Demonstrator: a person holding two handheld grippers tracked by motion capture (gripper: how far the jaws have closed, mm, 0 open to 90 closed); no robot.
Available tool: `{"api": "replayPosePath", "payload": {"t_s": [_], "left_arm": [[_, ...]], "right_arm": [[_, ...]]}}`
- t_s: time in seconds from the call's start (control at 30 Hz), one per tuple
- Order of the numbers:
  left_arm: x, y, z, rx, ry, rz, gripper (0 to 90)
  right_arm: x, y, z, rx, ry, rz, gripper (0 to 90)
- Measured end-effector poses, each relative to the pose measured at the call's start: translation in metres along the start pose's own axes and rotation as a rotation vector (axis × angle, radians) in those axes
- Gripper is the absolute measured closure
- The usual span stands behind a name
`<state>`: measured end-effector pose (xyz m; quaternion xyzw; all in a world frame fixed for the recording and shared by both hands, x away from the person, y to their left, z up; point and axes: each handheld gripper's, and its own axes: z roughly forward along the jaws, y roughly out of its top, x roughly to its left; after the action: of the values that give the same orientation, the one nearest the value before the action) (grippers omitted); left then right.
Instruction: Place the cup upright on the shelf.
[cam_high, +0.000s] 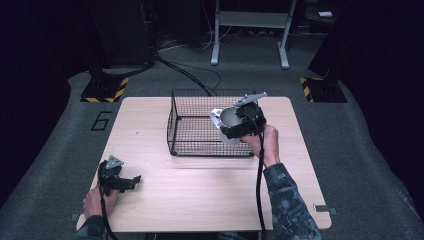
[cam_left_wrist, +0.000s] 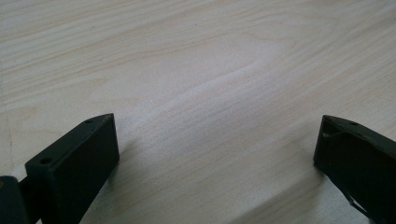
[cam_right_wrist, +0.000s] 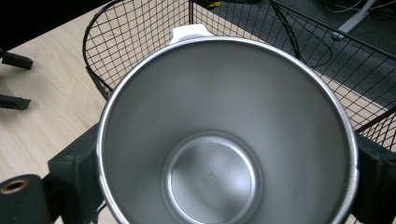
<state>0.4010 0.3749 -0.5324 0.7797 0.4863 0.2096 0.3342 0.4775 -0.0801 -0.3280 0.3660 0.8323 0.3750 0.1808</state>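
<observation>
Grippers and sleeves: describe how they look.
Both grippers, left and right, are black, blocky tools, each topped by a grey three-cornered plate and trailing a black cable. The fingers are matte black with small holes. The sleeves are dark camouflage.

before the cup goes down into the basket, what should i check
1. Right gripper clamped on cup: ok, a jaw sits on each side of it.
2. Cup empty: ok, bare steel inside.
3. Cup over basket: ok, by the high view.
4. Basket floor free below cup: cannot tell, the cup hides it.
5. Left gripper out of the way: ok, open, low over the table, apart from the basket.
</observation>
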Motion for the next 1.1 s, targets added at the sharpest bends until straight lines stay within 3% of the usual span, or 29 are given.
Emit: {"api": "replayPosePath", "payload": {"t_s": [0.57,1.1], "left_arm": [[0.0,0.0,0.0,-0.001,0.0,0.0,0.1],[0.001,0.0,0.0,0.0,0.0,0.002,0.1]], "right_arm": [[-0.016,0.012,0.028,0.017,-0.014,0.008,6.6],[-0.03,0.014,0.062,0.042,-0.028,0.073,6.6]]}}
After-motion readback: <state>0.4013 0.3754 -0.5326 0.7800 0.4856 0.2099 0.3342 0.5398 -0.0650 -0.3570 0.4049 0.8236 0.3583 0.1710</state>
